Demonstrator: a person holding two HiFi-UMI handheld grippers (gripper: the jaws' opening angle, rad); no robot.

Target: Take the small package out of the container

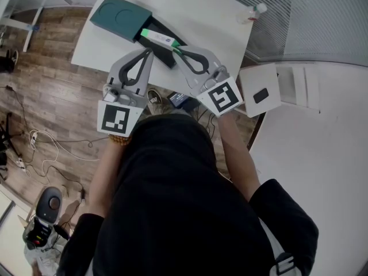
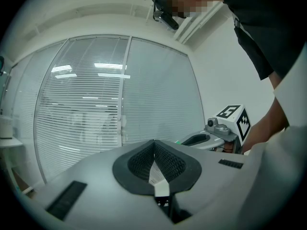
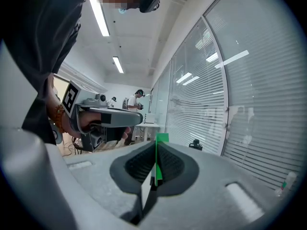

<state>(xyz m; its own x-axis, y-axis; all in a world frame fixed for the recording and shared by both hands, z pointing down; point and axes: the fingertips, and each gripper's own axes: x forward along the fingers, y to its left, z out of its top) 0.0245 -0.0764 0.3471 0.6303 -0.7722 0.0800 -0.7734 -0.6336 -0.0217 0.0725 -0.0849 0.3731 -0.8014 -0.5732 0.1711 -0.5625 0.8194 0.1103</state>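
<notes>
Pinched edge-on between right gripper [image 3: 156, 146] jaws, pressed together on it: thin package [image 3: 162, 138], green at one end, white along the rest. Left gripper [image 2: 154, 145] jaws clamped on white printed strip [image 2: 159, 178]; whether part of package, cannot tell. Package just outside open end of teal container [image 1: 118, 17], over black tray [image 1: 163, 55] slid partway out of container. Container flat on white table [image 1: 218, 22].

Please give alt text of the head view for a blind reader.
From above: a person in black holds the left gripper and right gripper, both tips at a small green-and-white package over a white table. A dark green container lies beside it.
</notes>
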